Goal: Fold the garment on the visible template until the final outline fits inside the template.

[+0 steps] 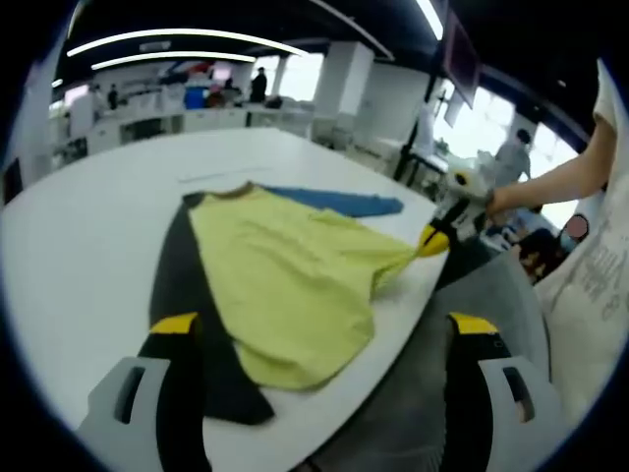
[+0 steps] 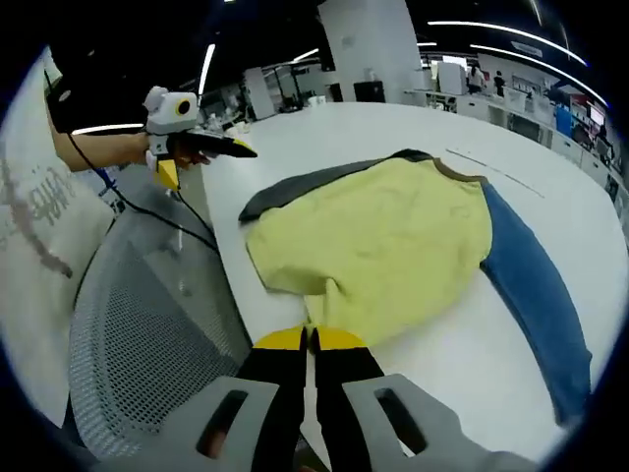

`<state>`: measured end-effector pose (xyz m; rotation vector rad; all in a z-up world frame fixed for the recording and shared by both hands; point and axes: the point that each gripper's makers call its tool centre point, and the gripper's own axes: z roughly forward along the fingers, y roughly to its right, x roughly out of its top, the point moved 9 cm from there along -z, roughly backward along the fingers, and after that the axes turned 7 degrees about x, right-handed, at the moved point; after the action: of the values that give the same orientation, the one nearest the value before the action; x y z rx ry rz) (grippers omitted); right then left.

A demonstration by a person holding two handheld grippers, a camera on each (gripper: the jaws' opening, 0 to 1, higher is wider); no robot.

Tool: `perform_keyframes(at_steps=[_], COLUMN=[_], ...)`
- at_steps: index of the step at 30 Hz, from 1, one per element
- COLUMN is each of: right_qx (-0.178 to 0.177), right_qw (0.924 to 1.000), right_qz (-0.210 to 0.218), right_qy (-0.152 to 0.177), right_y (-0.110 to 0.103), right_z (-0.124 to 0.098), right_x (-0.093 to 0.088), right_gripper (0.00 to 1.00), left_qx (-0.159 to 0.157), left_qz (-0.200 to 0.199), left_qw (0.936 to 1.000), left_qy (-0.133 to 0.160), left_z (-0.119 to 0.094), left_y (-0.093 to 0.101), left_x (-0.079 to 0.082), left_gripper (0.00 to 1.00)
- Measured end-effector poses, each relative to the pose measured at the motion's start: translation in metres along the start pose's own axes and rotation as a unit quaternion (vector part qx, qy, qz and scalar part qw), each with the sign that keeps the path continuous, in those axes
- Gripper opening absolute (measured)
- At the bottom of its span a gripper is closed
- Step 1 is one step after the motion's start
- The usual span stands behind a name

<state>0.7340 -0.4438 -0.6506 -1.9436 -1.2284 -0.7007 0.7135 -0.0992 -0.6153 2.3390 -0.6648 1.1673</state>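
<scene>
- Two grippers work one shirt point(image 2: 378, 246): it lies flat on the white table point(image 1: 88, 246), close to the near edge, yellow body up, with a dark sleeve on one side and a blue sleeve point(image 2: 536, 290) on the other.
- Right gripper point(image 2: 310, 339): jaws together, clamped on the yellow hem at the table's edge. In the left gripper view it point(image 1: 435, 239) shows at the far right, and the cloth pulls to a point toward it.
- Left gripper point(image 1: 324, 324): jaws wide apart, holding nothing, above the dark sleeve point(image 1: 182, 285) and the shirt's lower corner. In the right gripper view it point(image 2: 201, 147) is off the table edge, well apart from the cloth.
- Step in hand, as I judge it: an early fold, with the hem pinched and ready to be lifted and carried over the body. Both sleeves are spread wide, so most of the folding is not yet done.
- I cannot make out a template outline; a thin line point(image 2: 491, 167) on the table beyond the collar may be part of it.
- Next move likely calls for the left gripper to take a second hold, on the hem or dark sleeve, so the fold goes over evenly.
- Edges: the hem sits right at the table's rim, and a mesh chair point(image 2: 138, 354) stands just below. A slip could drop cloth off the edge.
- Room: the table is bare and wide beyond the collar and past the blue sleeve, so folding away from the rim looks safest.
</scene>
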Motion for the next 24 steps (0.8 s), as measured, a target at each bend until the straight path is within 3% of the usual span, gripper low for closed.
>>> perform_keyframes(at_steps=[3,11,17,24], right_qx=[0.012,0.004,0.005,0.006], right_qw=[0.9999,0.9996,0.9986,0.9983], right_qz=[-0.001,0.000,-0.005,0.008], right_qy=[-0.003,-0.029,-0.053,-0.057], right_y=[-0.003,0.001,0.000,-0.001], right_z=[-0.003,-0.008,-0.002,0.006], right_x=[-0.006,-0.025,-0.041,-0.051], right_gripper=[0.02,0.02,0.03,0.03], left_qx=[0.001,-0.005,-0.008,-0.011], left_qz=[-0.001,0.002,0.004,0.007], left_qw=[1.0000,1.0000,1.0000,0.9999], left_qy=[0.000,-0.003,-0.004,-0.006], left_z=[-0.001,0.001,0.004,0.003], left_y=[0.000,0.004,0.005,0.007], left_x=[-0.001,-0.002,0.000,0.002], left_gripper=[0.99,0.99,0.99,0.99])
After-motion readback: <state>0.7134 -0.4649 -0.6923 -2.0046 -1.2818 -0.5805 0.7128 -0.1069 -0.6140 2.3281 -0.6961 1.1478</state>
